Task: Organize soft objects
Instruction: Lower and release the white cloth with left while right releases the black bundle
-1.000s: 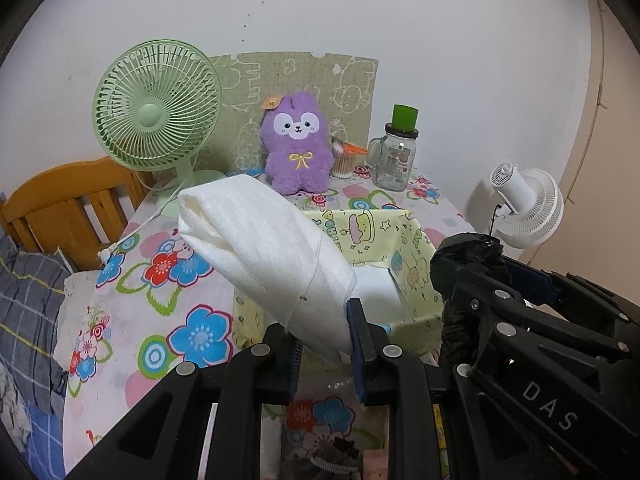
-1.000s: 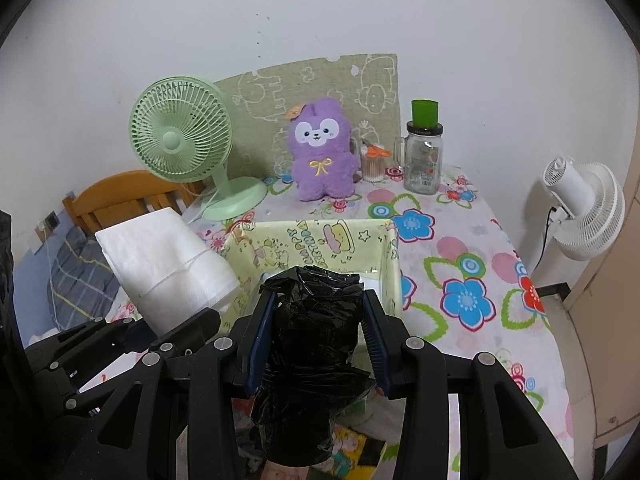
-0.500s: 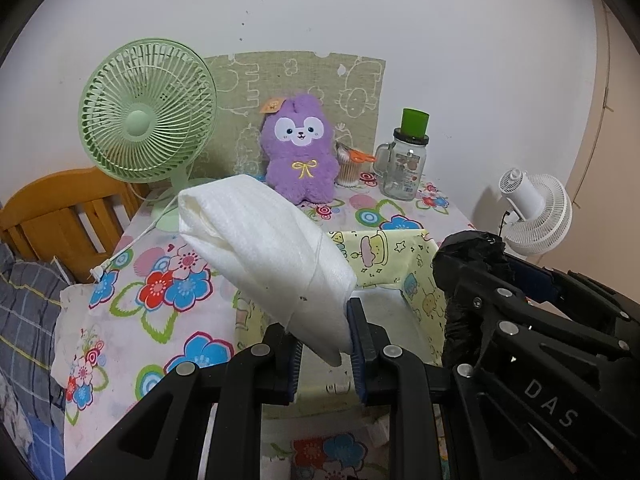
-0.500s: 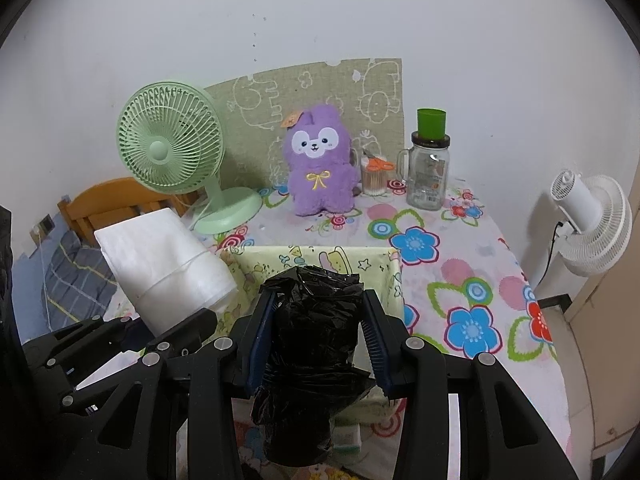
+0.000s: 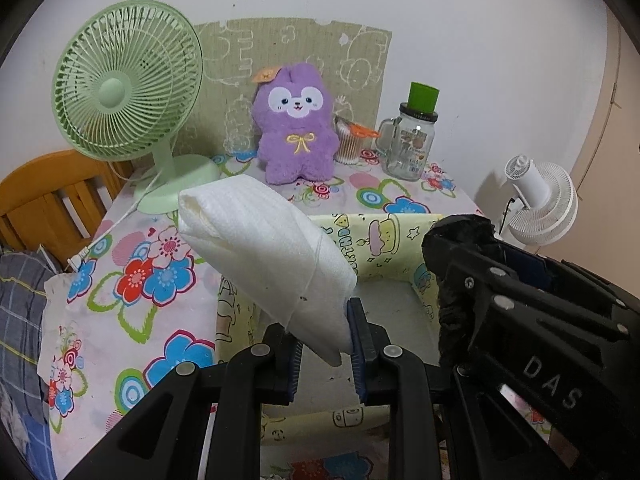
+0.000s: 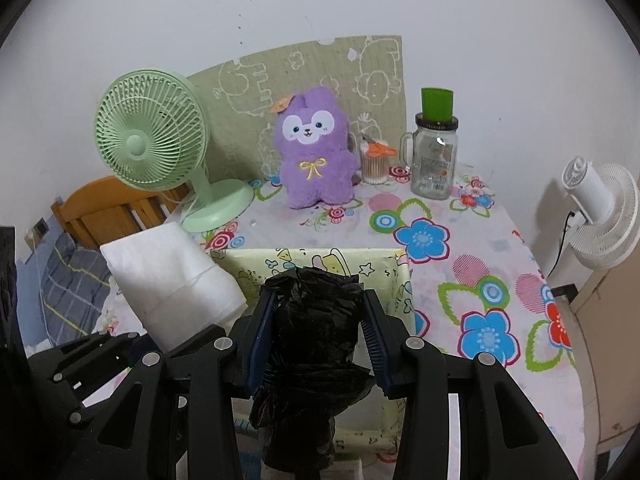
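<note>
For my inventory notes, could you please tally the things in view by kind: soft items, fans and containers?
Soft items: 3 (white bundle, black bundle, purple plush)
Fans: 2 (green fan, white fan)
Containers: 3 (yellow box, glass jar, swab cup)
Total: 8

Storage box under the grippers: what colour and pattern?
Pale yellow fabric box printed with cartoon characters and stars; clearest in the left wrist view.

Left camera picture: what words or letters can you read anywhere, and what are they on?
"DAS": white letters on the black body of the right gripper, which holds the black bag.
The glass jar has a label, but its print is too small to read.
The yellow fabric box has cartoon drawings and curly lettering, too blurred to read.
</note>
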A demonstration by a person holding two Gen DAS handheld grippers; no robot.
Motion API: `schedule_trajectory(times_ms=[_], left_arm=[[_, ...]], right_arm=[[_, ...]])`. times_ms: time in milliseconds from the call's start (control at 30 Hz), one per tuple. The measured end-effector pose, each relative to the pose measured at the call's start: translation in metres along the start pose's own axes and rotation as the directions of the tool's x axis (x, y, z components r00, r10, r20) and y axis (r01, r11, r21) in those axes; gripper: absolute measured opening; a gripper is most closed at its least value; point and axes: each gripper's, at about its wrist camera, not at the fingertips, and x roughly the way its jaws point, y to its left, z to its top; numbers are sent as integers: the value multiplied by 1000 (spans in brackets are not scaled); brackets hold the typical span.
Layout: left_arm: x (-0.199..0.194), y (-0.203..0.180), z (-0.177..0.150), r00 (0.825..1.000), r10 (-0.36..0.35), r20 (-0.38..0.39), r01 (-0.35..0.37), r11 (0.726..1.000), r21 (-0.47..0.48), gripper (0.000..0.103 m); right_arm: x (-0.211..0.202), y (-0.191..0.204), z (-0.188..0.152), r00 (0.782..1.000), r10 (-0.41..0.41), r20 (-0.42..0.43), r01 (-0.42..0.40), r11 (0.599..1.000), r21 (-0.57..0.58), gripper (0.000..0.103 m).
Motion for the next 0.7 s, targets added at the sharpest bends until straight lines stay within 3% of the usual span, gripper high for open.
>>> schedule_trajectory(times_ms=[300, 500, 567, 700], left_arm=[[17, 1, 0, 999, -16, -39, 16, 1000, 5, 21], [23, 1, -1, 999, -15, -53, 16, 1000, 10, 37], [24, 1, -1, 998, -19, -55, 19, 1000, 6, 46], [23, 2, -2, 998, -10, -55, 11, 1000, 8, 63]], right_arm=[[21, -5, 6, 1000, -6, -21, 7, 1000, 20, 46], [34, -11, 8, 999, -7, -38, 8, 999, 45, 46], [37, -12, 8, 999, -4, -45, 6, 999, 49, 48], [41, -11, 7, 998, 14, -64, -11, 999, 52, 80]])
